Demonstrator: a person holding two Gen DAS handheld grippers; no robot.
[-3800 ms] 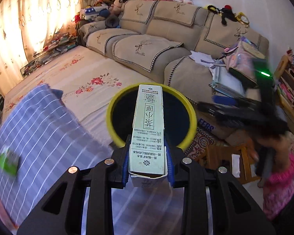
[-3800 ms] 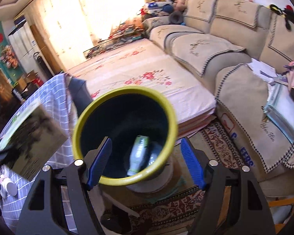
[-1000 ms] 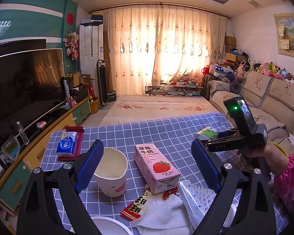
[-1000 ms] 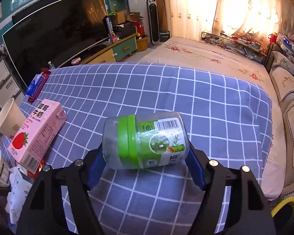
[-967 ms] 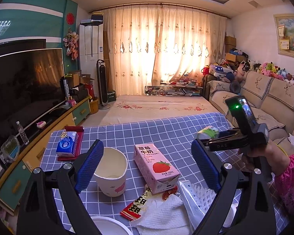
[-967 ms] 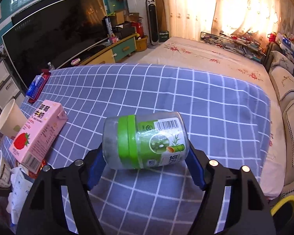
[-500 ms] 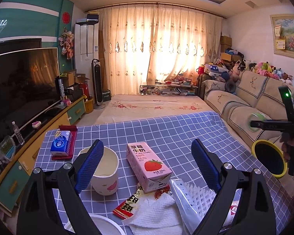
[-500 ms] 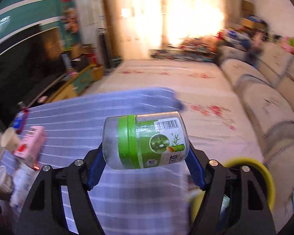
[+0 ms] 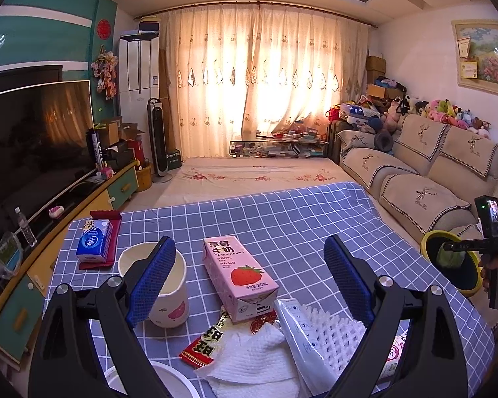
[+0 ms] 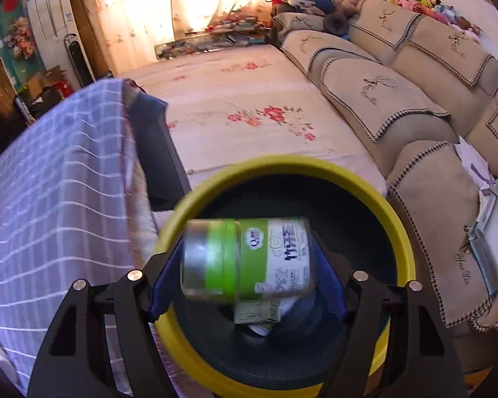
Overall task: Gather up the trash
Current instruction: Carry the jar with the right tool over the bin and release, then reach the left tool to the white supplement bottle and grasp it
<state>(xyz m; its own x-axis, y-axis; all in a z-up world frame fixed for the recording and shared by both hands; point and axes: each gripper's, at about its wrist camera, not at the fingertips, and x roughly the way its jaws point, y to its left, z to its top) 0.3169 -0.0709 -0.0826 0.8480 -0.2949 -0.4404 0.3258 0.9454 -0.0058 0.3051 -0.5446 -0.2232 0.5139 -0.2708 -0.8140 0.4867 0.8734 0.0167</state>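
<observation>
**One jar over the bin, lots more to pick up**

From my left claw (image 9: 249,285) I see the table (image 9: 298,212). This claw is wide open and holds nothing. The pink milk box (image 9: 239,273) lies in the middle. A paper cup (image 9: 156,285) stands beside it. A snack wrapper (image 9: 204,343), a tissue (image 9: 252,361) and white foam net (image 9: 328,335) lie at the near edge.

My right claw (image 10: 245,265) squeezes the green jar (image 10: 245,258) by its ends, right above the yellow bin (image 10: 315,169). Some trash is already inside. I think the jar goes in next.
</observation>
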